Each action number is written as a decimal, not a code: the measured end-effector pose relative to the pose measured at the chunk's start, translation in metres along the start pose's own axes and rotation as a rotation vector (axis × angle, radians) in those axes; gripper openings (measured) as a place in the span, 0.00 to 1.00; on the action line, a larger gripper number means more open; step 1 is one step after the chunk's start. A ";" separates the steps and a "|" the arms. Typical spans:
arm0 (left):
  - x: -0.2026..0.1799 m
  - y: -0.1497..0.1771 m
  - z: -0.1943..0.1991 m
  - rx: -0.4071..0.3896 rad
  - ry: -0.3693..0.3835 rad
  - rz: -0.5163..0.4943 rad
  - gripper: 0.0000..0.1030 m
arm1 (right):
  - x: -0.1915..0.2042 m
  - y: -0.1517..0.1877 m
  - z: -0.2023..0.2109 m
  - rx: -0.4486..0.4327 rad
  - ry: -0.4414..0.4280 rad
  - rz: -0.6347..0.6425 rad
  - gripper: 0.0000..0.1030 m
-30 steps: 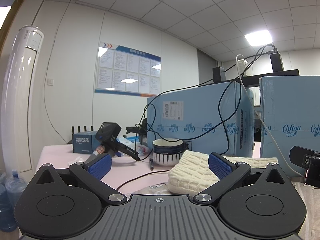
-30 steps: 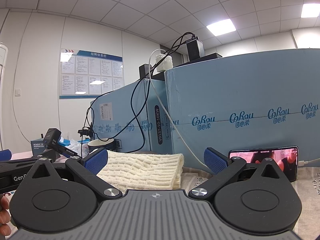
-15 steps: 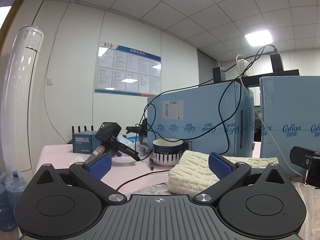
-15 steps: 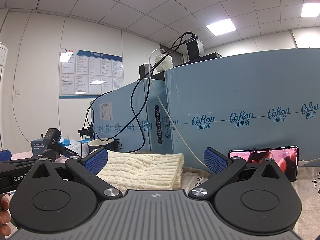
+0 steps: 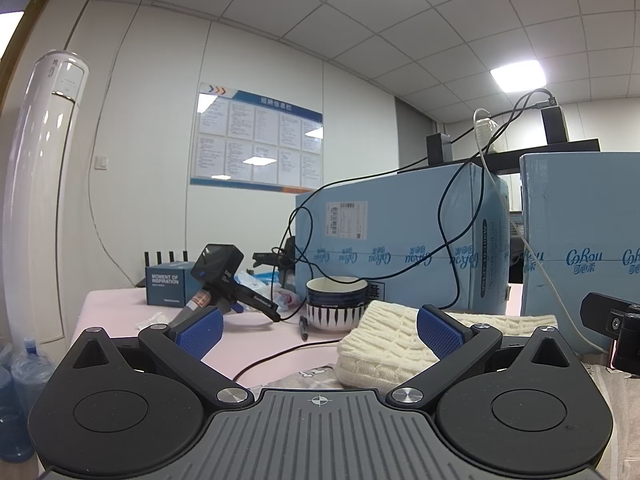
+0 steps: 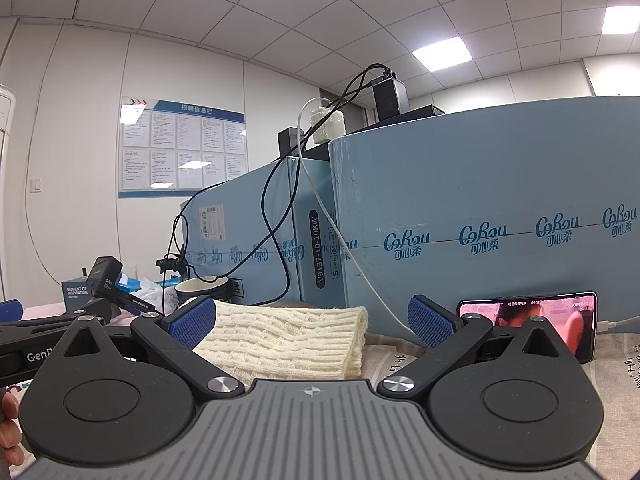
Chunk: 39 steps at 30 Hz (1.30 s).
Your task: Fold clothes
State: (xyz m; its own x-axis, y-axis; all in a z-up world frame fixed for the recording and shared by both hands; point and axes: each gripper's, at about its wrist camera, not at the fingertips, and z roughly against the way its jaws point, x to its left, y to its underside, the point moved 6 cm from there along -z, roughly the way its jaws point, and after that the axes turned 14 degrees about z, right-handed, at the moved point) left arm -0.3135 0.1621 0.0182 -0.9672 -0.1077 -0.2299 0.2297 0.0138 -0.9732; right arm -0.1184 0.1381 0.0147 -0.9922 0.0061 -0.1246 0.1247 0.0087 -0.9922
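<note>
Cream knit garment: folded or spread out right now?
Folded: the cream knit garment lies as a compact block with layered edges at its right end, on the cloth.

Bright, even light from ceiling panel (image 5: 518,75); soft shadows; glare on notice board (image 5: 256,138); strong fisheye bending, dark corners; sharp focus.

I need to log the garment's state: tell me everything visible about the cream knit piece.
The cream knit garment is a thick ribbed or cable-patterned wool-like piece, folded into a neat rectangular stack lying flat on a printed cloth. It sits before the blue cartons, beside a striped bowl. Neither gripper touches it.
</note>
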 end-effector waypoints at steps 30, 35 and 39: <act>-0.001 -0.001 -0.002 0.001 0.002 0.000 1.00 | 0.000 0.000 0.001 0.000 0.000 -0.001 1.00; -0.001 -0.001 -0.002 0.001 0.001 -0.001 1.00 | 0.000 0.000 0.001 0.000 0.000 -0.001 1.00; -0.001 -0.001 -0.002 0.001 0.002 0.000 1.00 | 0.000 0.000 0.001 0.000 0.000 -0.001 1.00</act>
State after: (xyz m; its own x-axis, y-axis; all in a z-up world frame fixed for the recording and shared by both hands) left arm -0.3127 0.1645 0.0196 -0.9675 -0.1058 -0.2296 0.2295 0.0128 -0.9732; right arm -0.1188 0.1369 0.0148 -0.9923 0.0064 -0.1237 0.1238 0.0083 -0.9923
